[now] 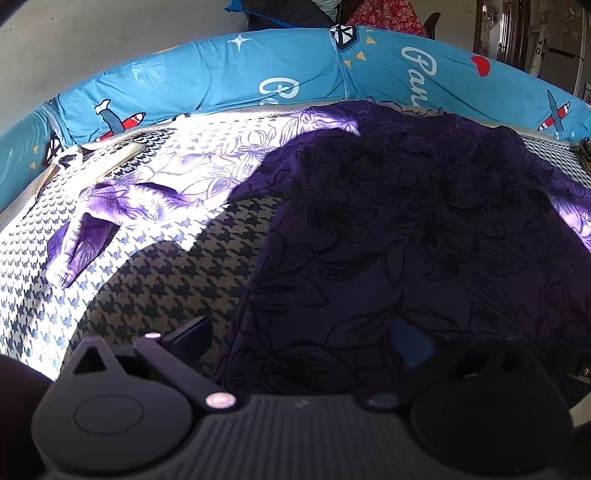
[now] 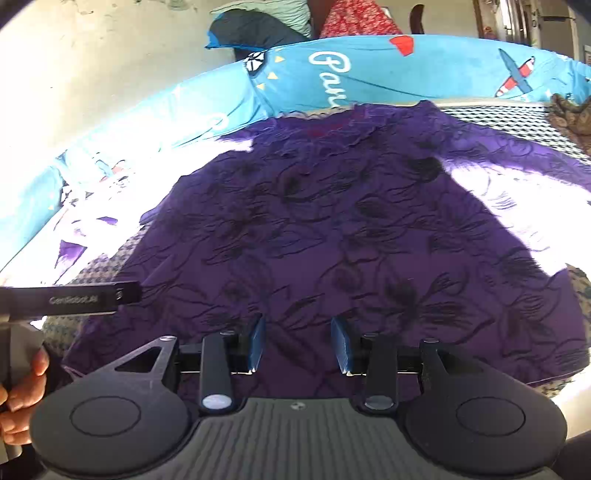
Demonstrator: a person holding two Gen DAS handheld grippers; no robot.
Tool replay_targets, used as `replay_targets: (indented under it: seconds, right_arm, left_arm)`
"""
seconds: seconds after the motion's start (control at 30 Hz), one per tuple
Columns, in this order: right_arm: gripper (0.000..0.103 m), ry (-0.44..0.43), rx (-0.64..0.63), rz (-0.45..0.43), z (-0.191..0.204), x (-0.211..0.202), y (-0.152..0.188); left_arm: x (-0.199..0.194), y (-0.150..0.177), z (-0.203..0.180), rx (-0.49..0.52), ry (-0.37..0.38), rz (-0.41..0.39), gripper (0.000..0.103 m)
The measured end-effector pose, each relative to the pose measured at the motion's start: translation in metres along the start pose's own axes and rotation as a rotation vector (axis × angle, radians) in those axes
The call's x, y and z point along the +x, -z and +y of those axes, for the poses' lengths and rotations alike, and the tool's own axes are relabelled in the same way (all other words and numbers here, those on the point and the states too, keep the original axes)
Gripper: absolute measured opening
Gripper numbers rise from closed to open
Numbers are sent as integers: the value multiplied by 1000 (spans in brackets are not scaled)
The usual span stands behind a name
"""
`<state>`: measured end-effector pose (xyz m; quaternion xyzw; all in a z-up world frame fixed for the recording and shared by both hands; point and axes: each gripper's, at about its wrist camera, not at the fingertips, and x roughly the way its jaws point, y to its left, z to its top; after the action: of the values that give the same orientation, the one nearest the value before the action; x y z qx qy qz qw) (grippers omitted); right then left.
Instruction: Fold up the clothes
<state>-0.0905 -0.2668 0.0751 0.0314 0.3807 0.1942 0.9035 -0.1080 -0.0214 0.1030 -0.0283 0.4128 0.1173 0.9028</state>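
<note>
A purple garment point(image 2: 332, 229) with a dark floral print lies spread flat on the houndstooth bed cover point(image 1: 162, 269). Its left sleeve point(image 1: 122, 206) stretches into bright sunlight. My left gripper point(image 1: 301, 339) is open over the garment's lower left edge, its left finger point(image 1: 188, 334) above the bed cover and its right finger point(image 1: 412, 341) above the purple cloth. My right gripper point(image 2: 299, 343) is open too, its blue pads point(image 2: 256, 341) just above the garment's hem near the middle. Nothing is between either pair of fingers. The other gripper's body point(image 2: 70, 299) shows at the left of the right wrist view.
A blue bolster point(image 1: 295, 70) with plane prints and white lettering runs along the bed's far side. Beyond it are dark and red floral cloths point(image 2: 354, 18). A brownish cloth point(image 2: 570, 118) lies at the right edge. A hand point(image 2: 22, 398) holds a handle at lower left.
</note>
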Motion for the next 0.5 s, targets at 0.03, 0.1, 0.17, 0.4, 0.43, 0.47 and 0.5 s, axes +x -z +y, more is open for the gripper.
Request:
replay_targets:
  seconds: [0.03, 0.1, 0.17, 0.4, 0.43, 0.47, 0.5]
  right_arm:
    - [39, 27, 10, -2, -6, 0, -3]
    - [39, 67, 39, -1, -21, -2, -10]
    - [39, 94, 75, 4, -38, -4, -18]
    - [49, 216, 82, -32, -95, -21, -52]
    - [51, 241, 85, -31, -103, -21, -55]
    - [51, 265, 91, -27, -111, -21, -59]
    - [51, 279, 100, -21, -119, -20, -62]
  left_arm:
    - [1, 0, -3, 6, 0, -1, 103]
    - [3, -1, -11, 19, -1, -3, 103]
    - [6, -3, -18, 28, 1, -7, 103]
    - [26, -5, -38, 43, 13, 1, 103]
    - [29, -4, -40, 47, 12, 5, 103]
    - [33, -4, -42, 49, 13, 11, 103]
    - [36, -3, -44, 50, 12, 18, 103]
